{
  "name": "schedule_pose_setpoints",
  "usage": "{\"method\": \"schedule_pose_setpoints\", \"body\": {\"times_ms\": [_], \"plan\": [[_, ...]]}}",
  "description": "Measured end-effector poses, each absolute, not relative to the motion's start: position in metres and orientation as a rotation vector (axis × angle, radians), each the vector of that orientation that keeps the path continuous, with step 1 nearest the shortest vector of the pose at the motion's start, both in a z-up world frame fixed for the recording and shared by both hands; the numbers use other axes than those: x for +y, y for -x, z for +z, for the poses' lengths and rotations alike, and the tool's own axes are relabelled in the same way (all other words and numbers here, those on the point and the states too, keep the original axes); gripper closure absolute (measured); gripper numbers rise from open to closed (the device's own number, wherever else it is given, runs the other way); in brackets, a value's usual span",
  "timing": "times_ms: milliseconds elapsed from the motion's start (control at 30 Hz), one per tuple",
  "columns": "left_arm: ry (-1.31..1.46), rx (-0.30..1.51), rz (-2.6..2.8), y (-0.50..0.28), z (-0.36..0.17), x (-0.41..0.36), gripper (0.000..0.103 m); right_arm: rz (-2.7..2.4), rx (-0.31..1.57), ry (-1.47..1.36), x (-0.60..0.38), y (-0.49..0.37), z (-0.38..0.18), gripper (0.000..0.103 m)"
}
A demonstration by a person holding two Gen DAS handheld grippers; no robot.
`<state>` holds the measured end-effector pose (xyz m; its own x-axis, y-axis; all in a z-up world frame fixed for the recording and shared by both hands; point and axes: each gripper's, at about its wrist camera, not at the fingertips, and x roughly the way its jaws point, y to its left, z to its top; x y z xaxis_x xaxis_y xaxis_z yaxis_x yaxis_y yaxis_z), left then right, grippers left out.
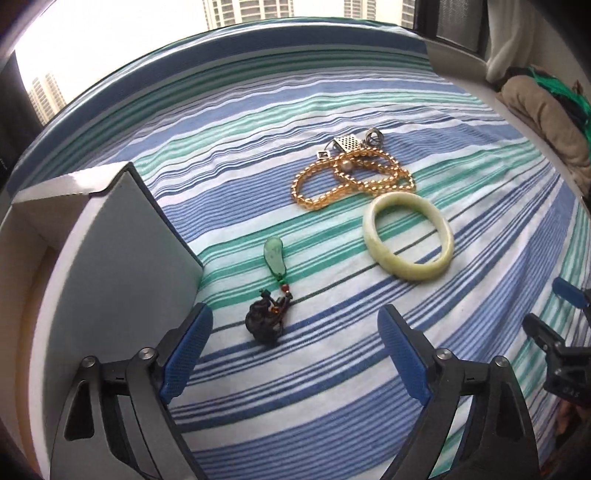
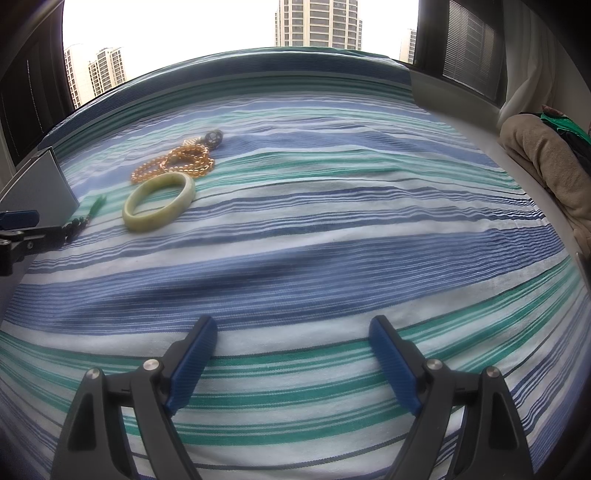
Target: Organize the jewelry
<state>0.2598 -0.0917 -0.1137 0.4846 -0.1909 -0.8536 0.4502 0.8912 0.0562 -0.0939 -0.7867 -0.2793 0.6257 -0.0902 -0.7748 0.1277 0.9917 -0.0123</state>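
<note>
On striped sheet (image 1: 258,387): unlabelled jade bangle (image 1: 408,237), amber beads (image 1: 351,181); no readable writing.

Daylight pours from the window (image 2: 166,33) beyond my bed (image 2: 332,240), its sky blown out white. The sheet is softly, evenly lit; a faint dark shadow band lies on the bed before my right claw (image 2: 293,354). Both views bulge, edges darkened and curved. Focus is slightly soft.

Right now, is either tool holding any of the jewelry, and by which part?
Nothing is held. The left tool and right tool both stand open and empty above the striped sheet.
</note>
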Motion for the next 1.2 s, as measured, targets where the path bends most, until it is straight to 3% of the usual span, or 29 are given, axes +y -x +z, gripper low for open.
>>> {"method": "schedule_pose_setpoints", "body": {"times_ms": [167,200,233,267,400,800,900,967,1033,1200], "plan": [[-0.227,0.979,-0.413,-0.266,-0.127,-0.092,0.032,-0.125,0.886,-0.045,-0.787,0.094,-0.279,0.016],[-0.230,0.966,-0.421,-0.264,-0.126,-0.091,0.047,-0.125,0.886,-0.045,-0.787,0.094,-0.279,0.016],[-0.227,0.961,-0.427,-0.262,-0.125,-0.090,0.074,-0.125,0.886,-0.045,-0.787,0.094,-0.279,0.016],[-0.223,0.968,-0.424,-0.261,-0.124,-0.088,0.088,-0.125,0.886,-0.045,-0.786,0.094,-0.279,0.016],[-0.188,0.996,-0.423,-0.248,-0.119,-0.076,0.092,-0.125,0.886,-0.045,-0.786,0.094,-0.279,0.016],[-0.088,1.077,-0.411,-0.143,-0.114,-0.016,0.092,-0.125,0.886,-0.046,-0.787,0.094,-0.279,0.016],[-0.065,1.063,-0.393,-0.138,-0.120,-0.006,0.088,-0.125,0.886,-0.046,-0.786,0.094,-0.279,0.016],[-0.063,1.050,-0.389,-0.141,-0.120,-0.006,0.072,-0.125,0.886,-0.046,-0.787,0.094,-0.279,0.016],[-0.093,1.030,-0.375,-0.142,-0.121,-0.013,0.018,-0.125,0.886,-0.046,-0.787,0.094,-0.279,0.016],[-0.207,0.959,-0.330,-0.144,-0.132,-0.021,0.005,-0.125,0.886,-0.046,-0.786,0.094,-0.279,0.016]]}}
